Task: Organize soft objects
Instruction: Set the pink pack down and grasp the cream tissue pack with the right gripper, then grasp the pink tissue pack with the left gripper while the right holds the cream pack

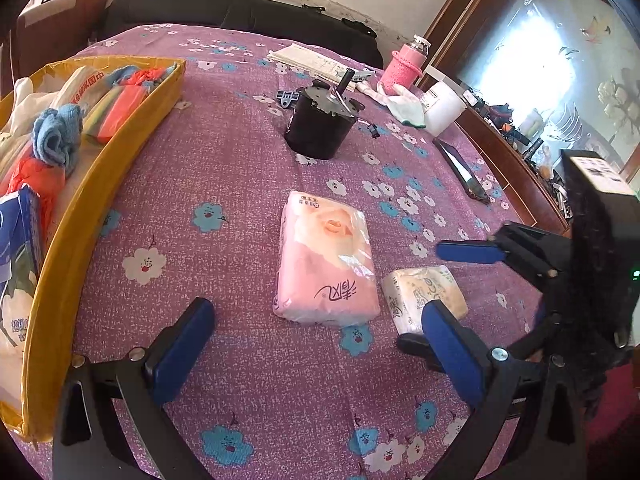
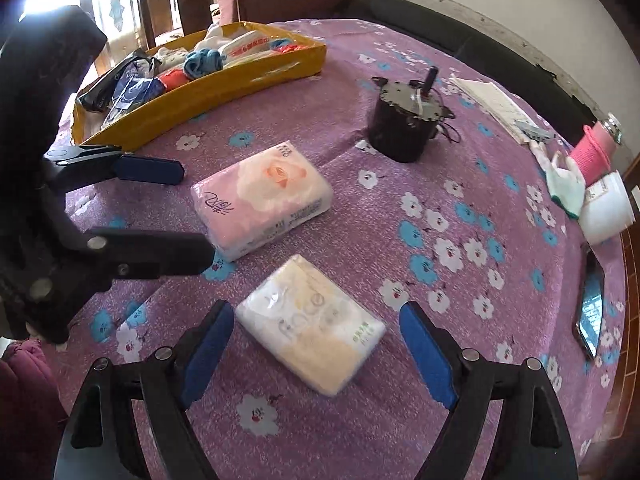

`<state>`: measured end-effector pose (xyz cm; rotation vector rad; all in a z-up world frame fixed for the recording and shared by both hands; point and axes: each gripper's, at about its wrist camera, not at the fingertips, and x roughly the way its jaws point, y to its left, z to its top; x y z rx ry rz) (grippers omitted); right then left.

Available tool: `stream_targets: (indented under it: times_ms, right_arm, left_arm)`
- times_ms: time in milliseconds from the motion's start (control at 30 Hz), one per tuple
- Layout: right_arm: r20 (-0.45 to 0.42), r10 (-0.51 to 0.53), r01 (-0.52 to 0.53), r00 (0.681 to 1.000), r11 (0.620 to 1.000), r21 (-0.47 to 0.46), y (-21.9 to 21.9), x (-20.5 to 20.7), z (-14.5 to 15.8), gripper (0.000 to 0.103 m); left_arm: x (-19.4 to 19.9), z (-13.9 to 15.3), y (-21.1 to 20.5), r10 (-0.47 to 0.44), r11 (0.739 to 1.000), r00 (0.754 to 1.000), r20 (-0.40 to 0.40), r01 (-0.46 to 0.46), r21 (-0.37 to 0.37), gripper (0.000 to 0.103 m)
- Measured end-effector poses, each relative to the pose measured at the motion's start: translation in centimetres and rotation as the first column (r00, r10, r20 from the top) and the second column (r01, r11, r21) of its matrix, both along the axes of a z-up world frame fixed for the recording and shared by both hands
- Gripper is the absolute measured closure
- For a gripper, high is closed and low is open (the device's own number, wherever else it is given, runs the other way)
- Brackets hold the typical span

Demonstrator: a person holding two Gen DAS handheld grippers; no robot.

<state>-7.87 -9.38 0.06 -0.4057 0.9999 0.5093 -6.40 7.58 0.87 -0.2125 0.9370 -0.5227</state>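
Observation:
A pink tissue pack (image 1: 326,264) lies on the purple flowered cloth, also in the right wrist view (image 2: 262,200). A cream tissue pack (image 1: 424,294) lies beside it, also in the right wrist view (image 2: 314,326). My left gripper (image 1: 320,344) is open and empty, just short of the pink pack. My right gripper (image 2: 318,344) is open, its fingers on either side of the cream pack, not touching it. The yellow box (image 1: 132,140) at the left holds towels, cloths and tissue packs; it also shows in the right wrist view (image 2: 240,76).
A black motor (image 1: 322,124) stands behind the packs. Papers (image 1: 312,60), a pink bottle (image 1: 404,66), white gloves (image 1: 400,104), a white jar (image 1: 442,108) and a phone (image 1: 462,168) lie at the far right. The table edge is at the right.

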Motion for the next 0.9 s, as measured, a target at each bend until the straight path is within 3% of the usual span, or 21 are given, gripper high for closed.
stream_targets:
  times_ms: [167, 267, 367, 567, 633, 667, 700, 767, 900]
  right_arm:
    - [0.012, -0.056, 0.056, 0.998, 0.998, 0.014, -0.2, -0.5, -0.1, 0.044]
    - [0.032, -0.143, 0.143, 0.989, 0.990, 0.015, -2.4, -1.2, -0.1, 0.046]
    - [0.035, -0.244, 0.244, 0.969, 0.970, 0.014, -5.4, -1.8, -0.1, 0.045]
    - [0.000, -0.343, 0.343, 0.939, 0.938, 0.046, -8.6, -2.6, -0.1, 0.041]
    - [-0.002, -0.358, 0.358, 0.934, 0.932, 0.055, -9.0, -3.0, -0.2, 0.039]
    - [0.001, -0.359, 0.358, 0.933, 0.932, 0.058, -9.1, -3.1, -0.2, 0.039]
    - [0.006, -0.362, 0.361, 0.932, 0.931, 0.060, -9.2, -3.4, -0.2, 0.039]
    - [0.009, -0.367, 0.366, 0.930, 0.928, 0.066, -9.3, -3.7, -0.2, 0.039]
    - [-0.013, -0.367, 0.366, 0.930, 0.926, 0.087, -9.1, -3.9, 0.0, 0.045]
  left_arm:
    - [0.0, 0.0, -0.3, 0.000, 0.999, 1.000, -0.004, 0.001, 0.037, 0.000]
    - [0.4, 0.3, -1.8, -0.014, 0.991, 1.000, -0.024, 0.017, 0.132, 0.000]
    - [1.3, 0.5, -3.2, -0.034, 0.983, 0.999, -0.011, 0.035, 0.179, 0.000]
    - [3.3, -0.5, -6.0, -0.028, 0.949, 1.000, 0.003, 0.026, 0.314, 0.001]
    - [2.8, -0.4, -6.4, -0.034, 0.935, 0.999, 0.024, 0.024, 0.353, 0.018]
    - [2.5, -0.3, -6.6, -0.032, 0.924, 0.998, 0.045, 0.012, 0.381, 0.045]
    - [2.3, -0.1, -6.4, -0.036, 0.924, 0.998, 0.048, 0.015, 0.382, 0.052]
    - [2.2, 0.2, -5.4, -0.033, 0.953, 0.999, 0.013, 0.027, 0.302, 0.052]
    - [1.3, 1.2, -3.3, 0.017, 0.966, 1.000, 0.023, -0.022, 0.257, 0.052]
